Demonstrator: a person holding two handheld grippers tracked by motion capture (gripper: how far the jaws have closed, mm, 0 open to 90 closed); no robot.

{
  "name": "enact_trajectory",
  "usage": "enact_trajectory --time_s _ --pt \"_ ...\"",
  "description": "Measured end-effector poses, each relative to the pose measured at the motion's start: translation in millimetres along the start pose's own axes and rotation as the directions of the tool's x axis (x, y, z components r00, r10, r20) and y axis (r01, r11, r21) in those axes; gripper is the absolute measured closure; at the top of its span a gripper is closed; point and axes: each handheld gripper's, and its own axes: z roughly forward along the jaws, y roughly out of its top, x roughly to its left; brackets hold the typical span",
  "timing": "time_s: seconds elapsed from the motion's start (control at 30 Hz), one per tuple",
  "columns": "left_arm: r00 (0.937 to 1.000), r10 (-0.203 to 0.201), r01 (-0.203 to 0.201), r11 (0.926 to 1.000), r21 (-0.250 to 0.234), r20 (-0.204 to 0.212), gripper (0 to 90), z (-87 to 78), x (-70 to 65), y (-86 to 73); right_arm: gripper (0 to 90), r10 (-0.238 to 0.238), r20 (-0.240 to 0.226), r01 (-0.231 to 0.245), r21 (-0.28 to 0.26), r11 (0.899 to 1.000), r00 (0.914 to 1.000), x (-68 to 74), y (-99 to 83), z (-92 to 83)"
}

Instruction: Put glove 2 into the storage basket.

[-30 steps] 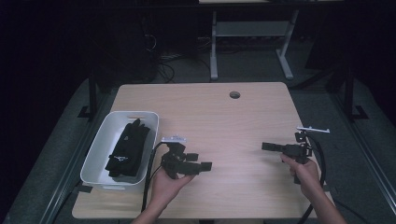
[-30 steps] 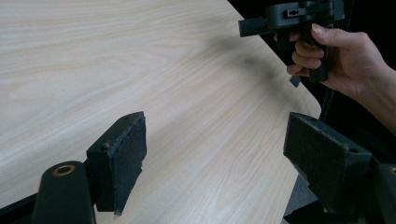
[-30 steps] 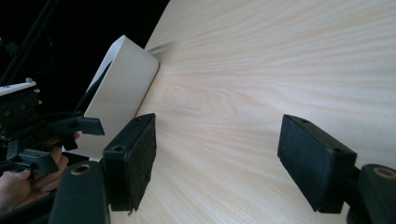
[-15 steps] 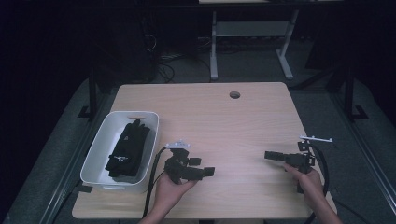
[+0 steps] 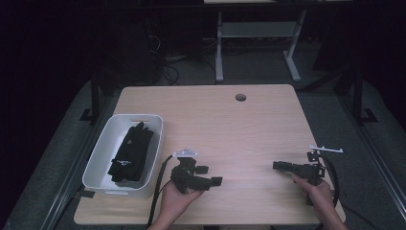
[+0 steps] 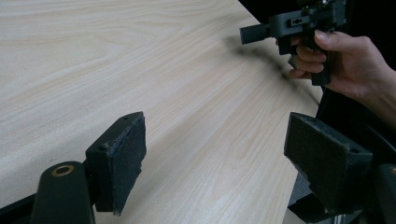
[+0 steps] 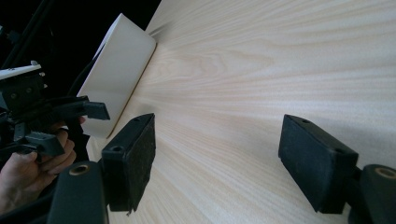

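Note:
My left gripper (image 5: pixel 210 175) hovers low over the wooden table (image 5: pixel 225 129) near its front edge, just right of a white bin (image 5: pixel 100 158). In the left gripper view its pads (image 6: pixel 123 154) stand wide apart around bare wood, so it is open and holds nothing. My right gripper (image 5: pixel 277 166) is at the front right and points left toward the other one. Its own view shows it (image 7: pixel 217 158) open too, with only tabletop between the pads (image 7: pixel 135 154). Black fabric items (image 5: pixel 131 153) lie inside the bin.
A round cable hole (image 5: pixel 241 97) sits near the table's far edge. Behind the table stands a pale metal frame (image 5: pixel 219 52) with cables on the dark floor. The bin's white wall (image 7: pixel 116 70) appears in the right gripper view, beyond the left hand (image 7: pixel 28 172).
Both hands have drawn back toward the near edge of the table. The right gripper has dropped lower and closer; the left has shifted slightly right. The jaws stay apart.

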Motion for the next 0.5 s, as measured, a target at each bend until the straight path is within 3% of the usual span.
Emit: enact_trajectory --time_s 0.5 --pt "1.0000 0.004 -0.004 1.0000 -0.001 -0.002 20.9 3.2 -0.1 -9.5 27.0 -0.023 -0.014 0.022 -0.050 0.998 0.9996 -1.2 -11.6 -9.1"
